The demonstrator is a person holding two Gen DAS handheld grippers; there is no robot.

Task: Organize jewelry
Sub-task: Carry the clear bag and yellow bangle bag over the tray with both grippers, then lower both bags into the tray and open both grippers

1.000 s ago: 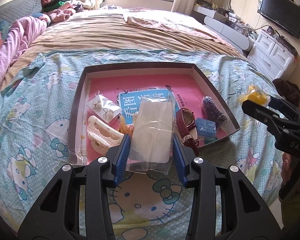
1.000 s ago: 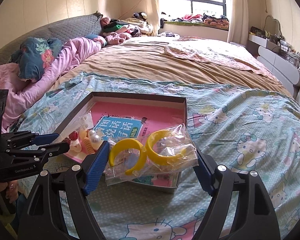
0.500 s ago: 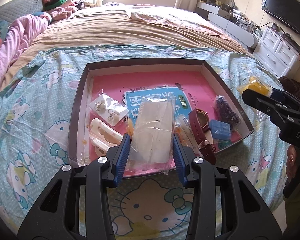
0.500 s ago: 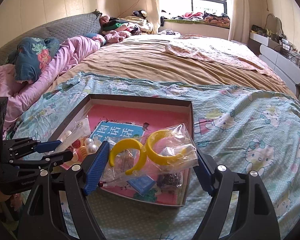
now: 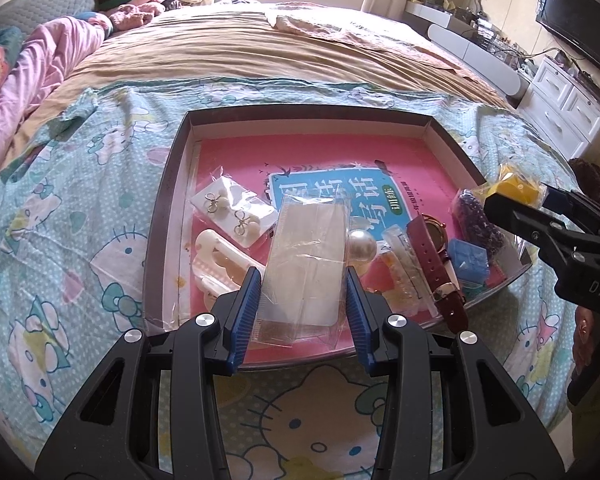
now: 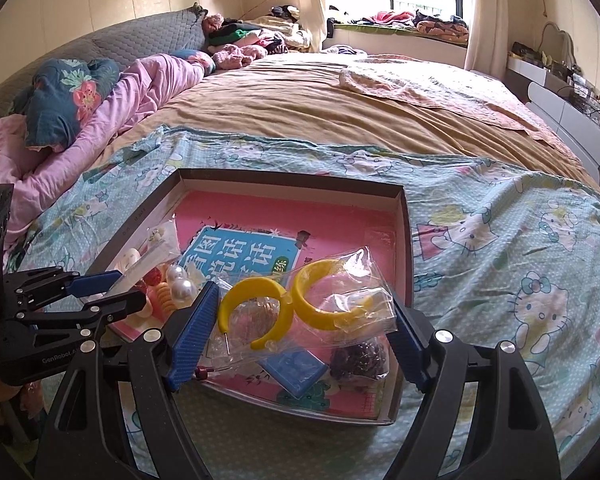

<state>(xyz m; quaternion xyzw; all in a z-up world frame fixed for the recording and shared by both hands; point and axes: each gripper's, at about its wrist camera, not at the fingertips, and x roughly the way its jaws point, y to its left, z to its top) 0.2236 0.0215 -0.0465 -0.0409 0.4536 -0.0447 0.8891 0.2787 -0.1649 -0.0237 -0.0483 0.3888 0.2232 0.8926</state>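
Observation:
A dark shallow box (image 5: 168, 184) with a pink lining lies on the bed; it also shows in the right wrist view (image 6: 404, 248). My left gripper (image 5: 303, 284) is shut on a clear flat plastic packet (image 5: 308, 264), held over the box's near edge. My right gripper (image 6: 300, 320) is shut on a clear bag of yellow hoop earrings (image 6: 300, 304), over the box's near right part. In the left wrist view the right gripper (image 5: 540, 216) comes in from the right with the yellow bag (image 5: 516, 188).
In the box lie pearl earrings on a card (image 5: 230, 216), a white hair clip (image 5: 216, 264), a large pearl (image 5: 361, 245), a maroon watch (image 5: 432, 256), a blue case (image 5: 468, 260), dark beads (image 5: 476, 220). A Hello Kitty sheet (image 5: 60, 240) covers the bed.
Both grippers have moved forward over the box with their packets. The box looks nearer and larger in both views; both grips are unchanged.

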